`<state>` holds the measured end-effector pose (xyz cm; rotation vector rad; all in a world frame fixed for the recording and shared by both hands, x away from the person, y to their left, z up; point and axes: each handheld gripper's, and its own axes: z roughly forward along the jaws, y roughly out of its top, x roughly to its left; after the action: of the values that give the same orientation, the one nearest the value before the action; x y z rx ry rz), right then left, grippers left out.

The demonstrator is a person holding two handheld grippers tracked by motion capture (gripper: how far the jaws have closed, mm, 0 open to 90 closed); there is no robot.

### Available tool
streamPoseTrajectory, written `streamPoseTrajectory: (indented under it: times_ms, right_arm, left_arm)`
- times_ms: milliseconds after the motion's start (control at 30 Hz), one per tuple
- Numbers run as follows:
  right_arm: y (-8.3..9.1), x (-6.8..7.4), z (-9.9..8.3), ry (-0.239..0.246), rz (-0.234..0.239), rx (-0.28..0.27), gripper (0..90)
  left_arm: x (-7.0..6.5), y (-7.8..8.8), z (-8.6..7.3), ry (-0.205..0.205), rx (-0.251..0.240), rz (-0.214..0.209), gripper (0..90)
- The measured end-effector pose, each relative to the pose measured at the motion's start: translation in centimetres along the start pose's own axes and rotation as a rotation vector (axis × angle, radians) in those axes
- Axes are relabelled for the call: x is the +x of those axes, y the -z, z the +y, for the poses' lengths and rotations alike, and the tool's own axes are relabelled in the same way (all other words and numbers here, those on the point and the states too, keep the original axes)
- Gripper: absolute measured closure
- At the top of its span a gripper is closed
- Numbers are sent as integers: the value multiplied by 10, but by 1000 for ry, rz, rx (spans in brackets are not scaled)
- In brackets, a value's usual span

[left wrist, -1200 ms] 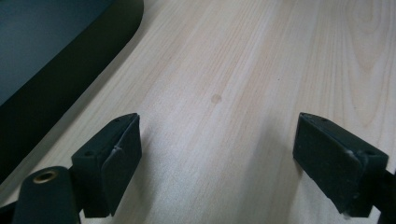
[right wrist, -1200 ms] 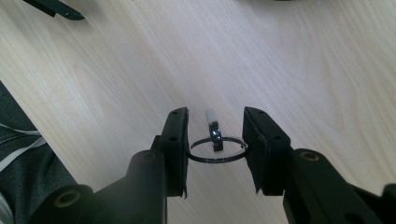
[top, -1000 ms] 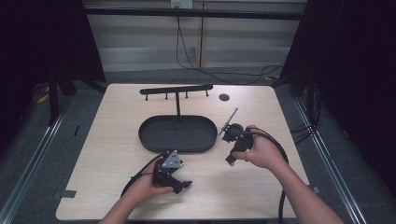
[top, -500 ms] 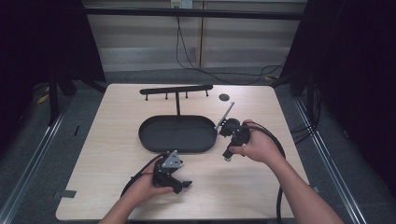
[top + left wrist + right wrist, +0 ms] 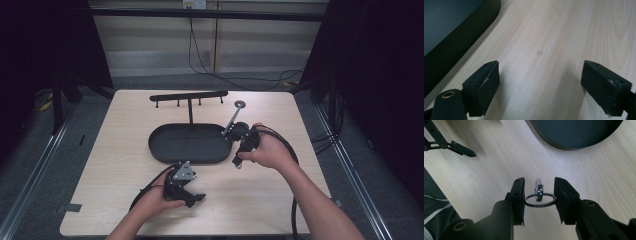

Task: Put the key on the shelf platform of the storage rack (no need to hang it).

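My right gripper (image 5: 539,185) is shut on a thin dark key ring (image 5: 532,204), its pads pressing the ring's two sides. A small silver metal piece (image 5: 538,189) hangs on the ring between the jaws, above the wooden table. In the high view the right gripper (image 5: 238,161) is held just off the right end of the black oval tray (image 5: 165,150). My left gripper (image 5: 196,198) rests on the table in front of the tray. In its own view the left gripper (image 5: 539,73) stands open over bare wood with nothing between its jaws.
A black rack with short hooks (image 5: 189,95) stands behind the tray. A small round disc (image 5: 240,104) lies at the back of the table (image 5: 310,150). The tray's edge (image 5: 461,40) lies left of the left gripper's jaws. Cables trail from both grippers.
The right hand has carried the key ring a little farther from the person and leftward, closer to the tray's right end. The left hand has stayed still.
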<state>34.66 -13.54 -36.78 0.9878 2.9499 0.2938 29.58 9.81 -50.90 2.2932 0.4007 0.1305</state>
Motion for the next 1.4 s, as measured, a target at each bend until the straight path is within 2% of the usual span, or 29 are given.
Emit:
streamPoseTrajectory:
  times_ms: [533, 1067, 1400]
  right_arm:
    - [2, -4, 16, -1, -14, 16, 625]
    - [4, -11, 26, -21, -20, -1, 625]
    - [1, -10, 39, -7, -19, -1, 625]
  left_arm:
    - [0, 0, 0, -1, 5, -5, 151]
    - [0, 0, 0, 4, 1, -6, 152]
    - [0, 0, 0, 3, 1, -5, 152]
